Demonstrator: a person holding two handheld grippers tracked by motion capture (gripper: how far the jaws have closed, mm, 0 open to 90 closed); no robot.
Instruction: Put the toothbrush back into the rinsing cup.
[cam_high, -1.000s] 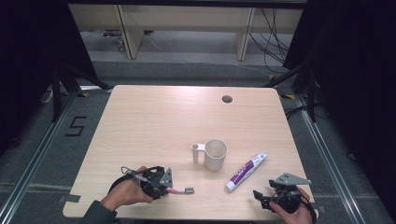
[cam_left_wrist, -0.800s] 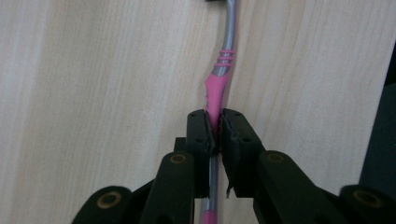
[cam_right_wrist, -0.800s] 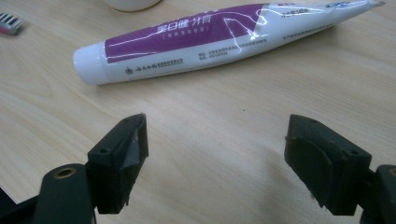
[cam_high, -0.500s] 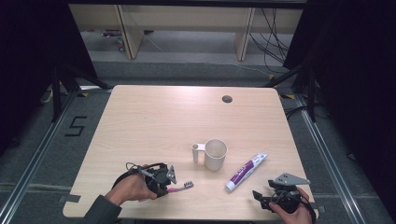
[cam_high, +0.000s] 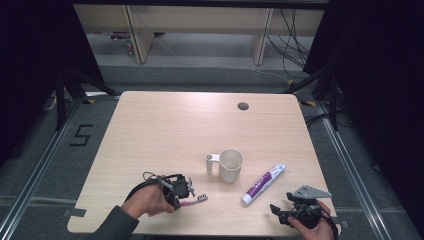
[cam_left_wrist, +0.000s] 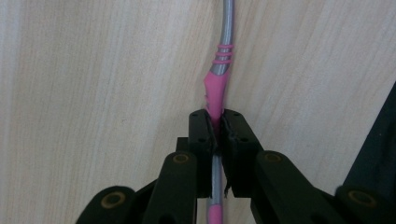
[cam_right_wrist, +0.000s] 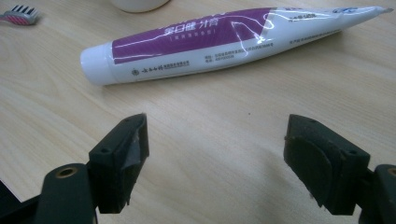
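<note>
**Operator:** High view. Report the position of the toothbrush.

**Inspector:** The toothbrush (cam_high: 192, 200) lies near the front edge of the tabletop (cam_high: 165, 130), long axis roughly 3 to 9 o'clock, bristle head at the 3 o'clock end. The left gripper (cam_high: 179, 192) is on its handle. The mug (cam_high: 230, 165) stands at about 1 o'clock from the head, apart from it. The mug is upright; what can be seen of its interior looks empty. The toothpaste tube (cam_high: 262, 182) lies beside the mug at its 4 o'clock, not touching it. The right gripper (cam_high: 281, 212) rests at 5 o'clock from the tube's cap.

**Operator:** Left gripper view. State of the jaws?

**Inspector:** Jaws together, clamped on the pink grip section of the toothbrush (cam_left_wrist: 215, 88). They have just finished closing, with the handle between them. The handle runs toward 12 o'clock, in line with the jaws.

**Operator:** Right gripper view.

**Inspector:** Jaws wide apart, nothing between them. The toothpaste tube (cam_right_wrist: 224, 39) lies crosswise ahead, cap toward 9 o'clock. The bristle head (cam_right_wrist: 21, 14) shows at 10 o'clock.

**Operator:** Governing relation for the next move?

**Inspector:** Judgement: the head points roughly toward the mug, and the left hand is the nearer 1. A lift and tilt would be needed to bring the toothbrush over the rim.
</note>
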